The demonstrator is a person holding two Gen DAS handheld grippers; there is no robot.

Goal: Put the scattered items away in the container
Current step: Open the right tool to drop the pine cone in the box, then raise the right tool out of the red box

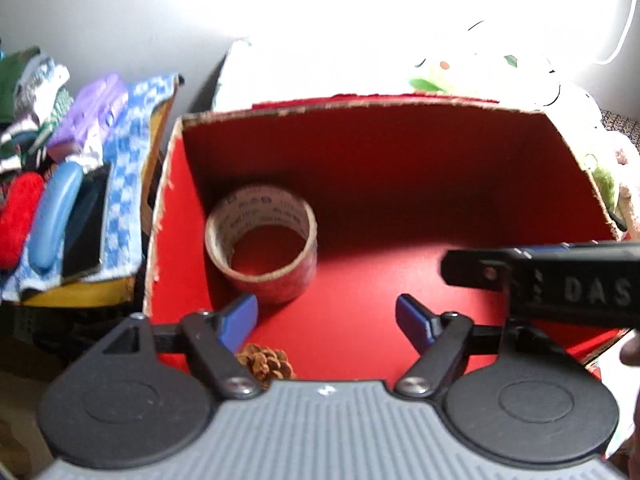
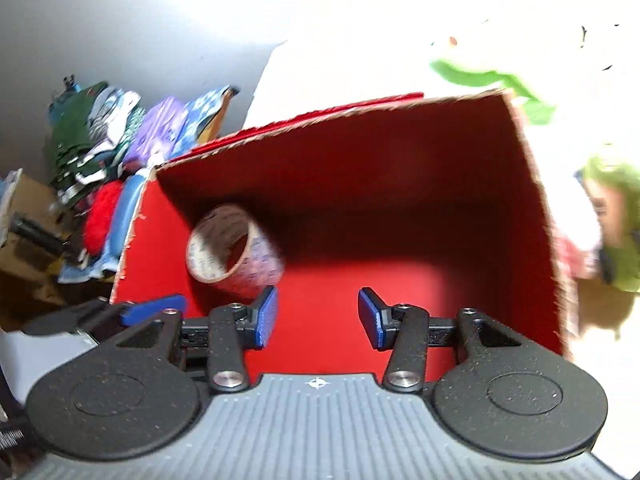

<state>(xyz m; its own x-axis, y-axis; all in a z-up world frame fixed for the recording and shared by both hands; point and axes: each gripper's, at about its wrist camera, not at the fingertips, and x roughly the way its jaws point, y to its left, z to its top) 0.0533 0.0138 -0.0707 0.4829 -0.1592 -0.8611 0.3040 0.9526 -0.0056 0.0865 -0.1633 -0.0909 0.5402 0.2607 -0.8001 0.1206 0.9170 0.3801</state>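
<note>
An open red cardboard box [image 1: 420, 184] fills both views; it also shows in the right wrist view [image 2: 400, 184]. A roll of tape [image 1: 262, 246] lies inside at the left, and appears tilted in the right wrist view [image 2: 234, 252]. A pine cone [image 1: 266, 364] lies on the box floor just under my left gripper [image 1: 326, 320], which is open and empty over the box. My right gripper [image 2: 316, 316] is open and empty above the box floor. Its body shows in the left wrist view [image 1: 560, 280] at the right. The left gripper's finger shows in the right wrist view [image 2: 154, 308].
A pile of cloths and small items [image 1: 60, 184] lies left of the box, including a blue case [image 1: 54, 220] and a red fuzzy thing [image 1: 18, 220]. Green and white plush toys [image 2: 500, 76] sit behind and right of the box. A white wall is behind.
</note>
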